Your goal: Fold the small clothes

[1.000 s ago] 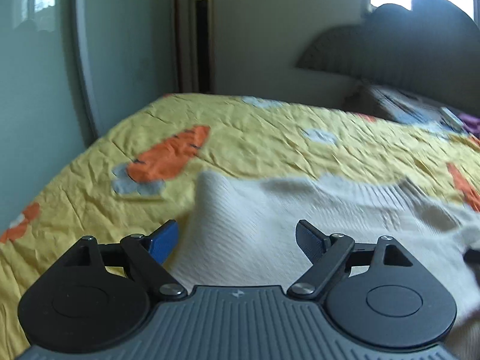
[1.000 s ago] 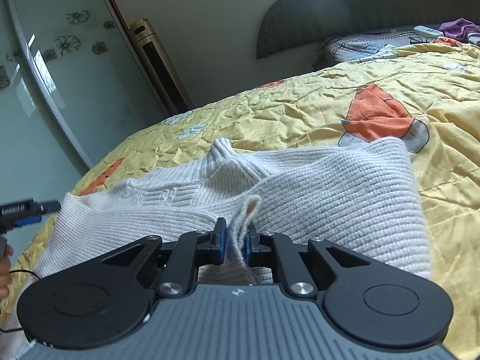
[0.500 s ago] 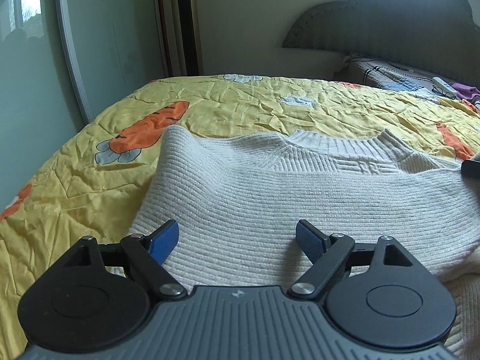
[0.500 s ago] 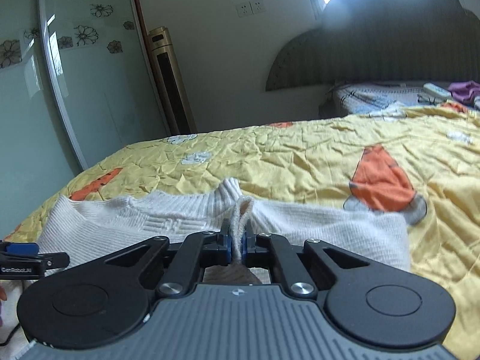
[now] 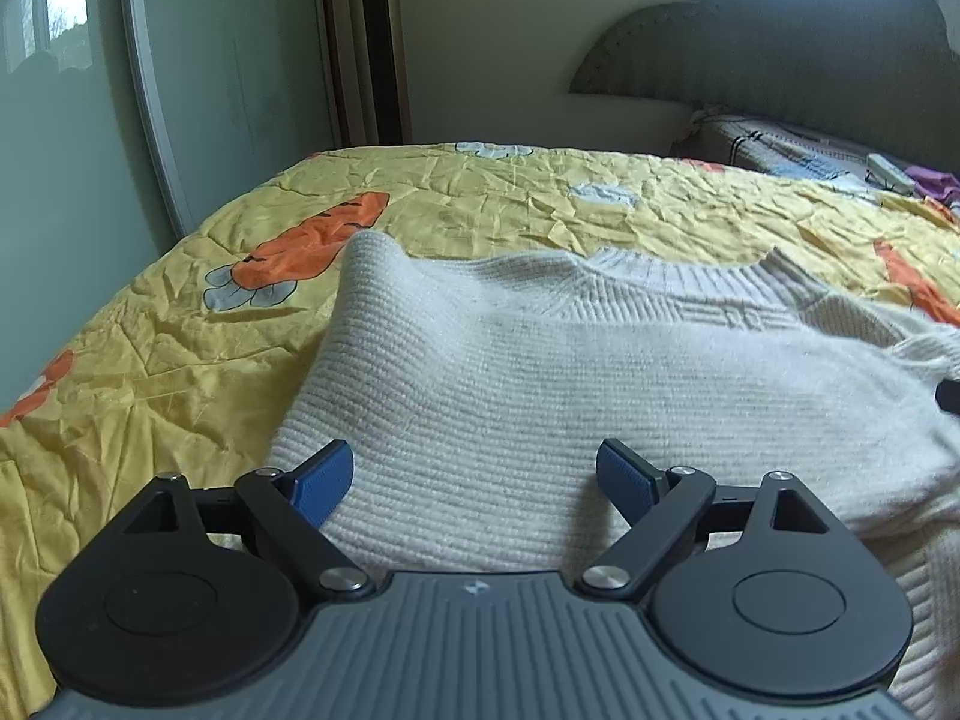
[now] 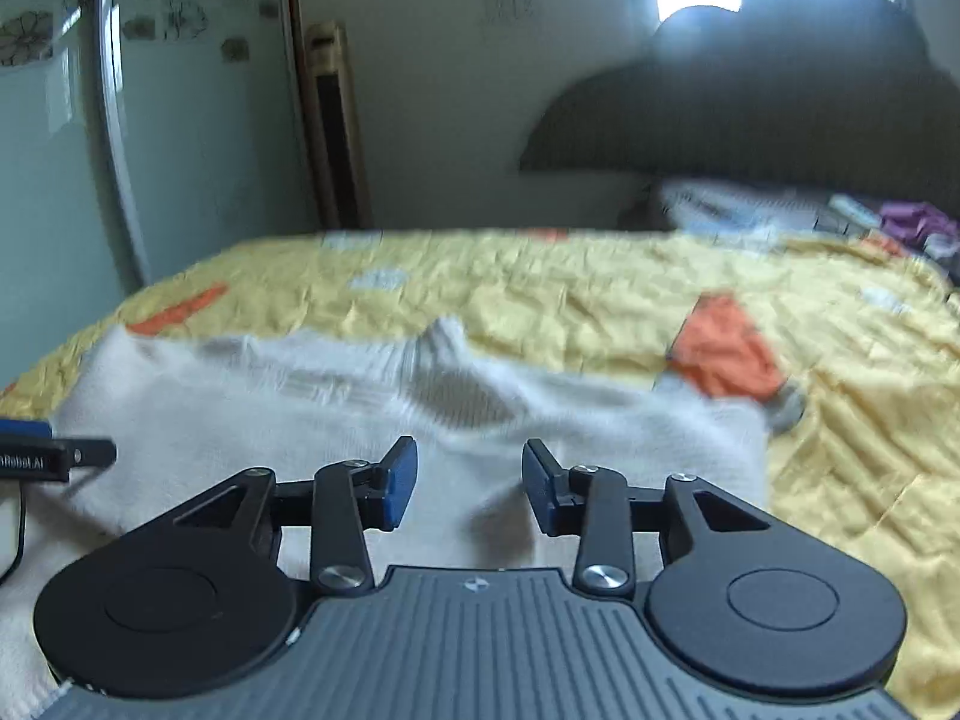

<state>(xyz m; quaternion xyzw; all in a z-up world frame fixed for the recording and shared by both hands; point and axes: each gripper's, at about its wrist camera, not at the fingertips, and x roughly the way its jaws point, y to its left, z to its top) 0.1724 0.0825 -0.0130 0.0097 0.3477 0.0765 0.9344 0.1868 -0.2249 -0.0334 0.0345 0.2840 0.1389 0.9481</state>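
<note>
A cream ribbed knit sweater [image 5: 540, 372] lies on the yellow bedspread [image 5: 180, 348], collar toward the headboard, with a sleeve folded across its body. My left gripper [image 5: 474, 477] is open and empty just above the sweater's near edge. My right gripper [image 6: 468, 480] is open and empty over the sweater [image 6: 336, 414]; this view is motion-blurred. The left gripper's tip shows at the left edge of the right wrist view [image 6: 54, 459].
The bedspread [image 6: 810, 420] has orange carrot prints [image 5: 312, 234]. A dark padded headboard [image 5: 810, 72] and pillow with small items [image 5: 888, 171] stand at the far right. A glass sliding door [image 5: 72, 150] and a tall standing air conditioner [image 5: 372, 42] are beyond the bed's left side.
My right gripper has opened and let go of the sweater sleeve, which now lies flat. The left gripper stays open, near the sweater's edge.
</note>
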